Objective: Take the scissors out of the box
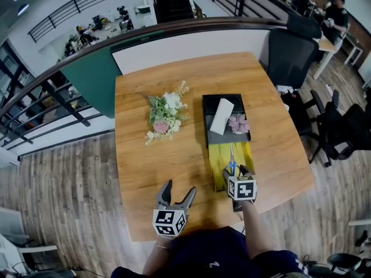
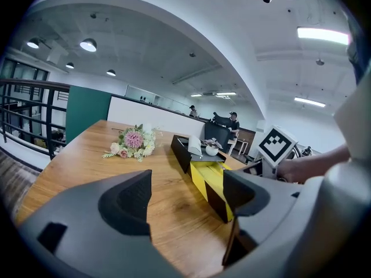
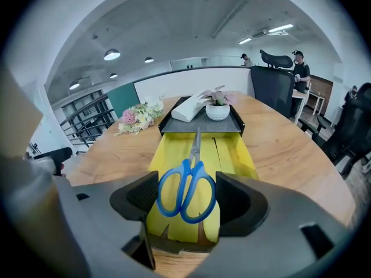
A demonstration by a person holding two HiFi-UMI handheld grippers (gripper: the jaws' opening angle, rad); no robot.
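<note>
Scissors (image 3: 189, 168) are clamped in right hand-held gripper (image 3: 188, 196).

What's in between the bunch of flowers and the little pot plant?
A white roll in the black box, plus bare table; the head view shows it.

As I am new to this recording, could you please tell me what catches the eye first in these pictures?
The blue-handled scissors stand out first, clamped by their handles in the right gripper over the bright yellow flaps of the black box on the near right of the table. A bouquet lies left of the box, and the left gripper hangs open and empty at the near edge.
</note>
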